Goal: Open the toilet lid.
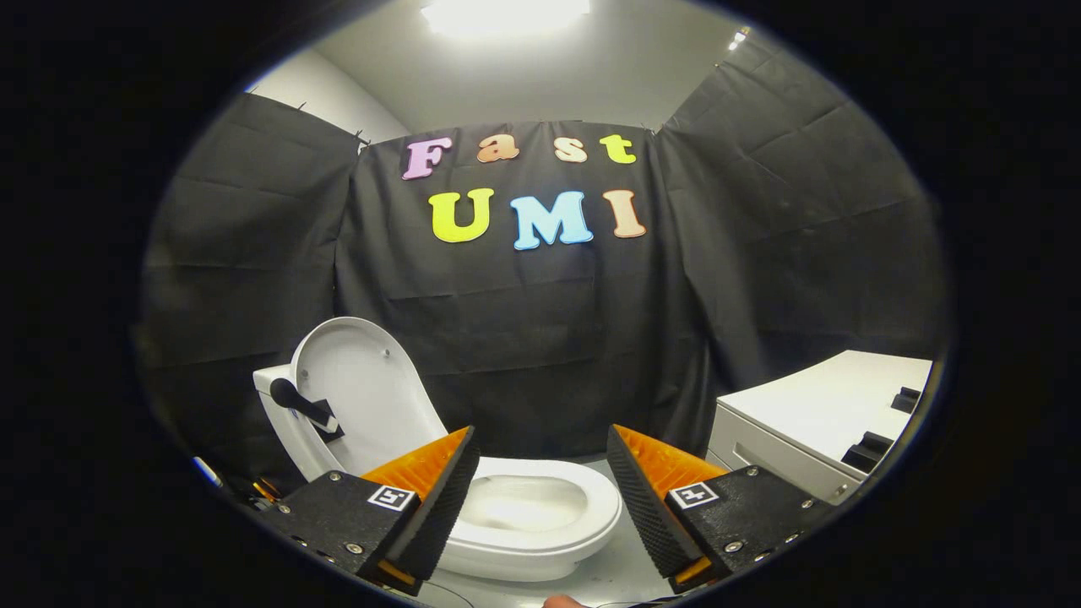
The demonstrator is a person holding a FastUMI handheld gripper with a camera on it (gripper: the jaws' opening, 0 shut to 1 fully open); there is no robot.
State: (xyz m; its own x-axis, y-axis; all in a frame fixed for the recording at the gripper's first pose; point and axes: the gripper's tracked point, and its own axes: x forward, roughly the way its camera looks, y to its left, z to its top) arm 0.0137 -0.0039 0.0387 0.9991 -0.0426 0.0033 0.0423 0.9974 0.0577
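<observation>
A small white toilet [540,532] stands just ahead of my fingers, a little to the left. Its lid [363,388] is raised, leaning back against the white tank [274,393], and the bowl's inside is exposed. A black handle [306,408] sticks out from the lid's left side. My gripper [540,456] is open, with nothing between its fingers. The left finger [439,507] overlaps the toilet seat's left part in the view, and the right finger [646,507] stands to the right of the bowl.
A white cabinet-like box [811,422] with black parts on top stands to the right, beyond the right finger. Black cloth walls close the booth behind and at both sides. The toilet rests on a pale surface [616,578].
</observation>
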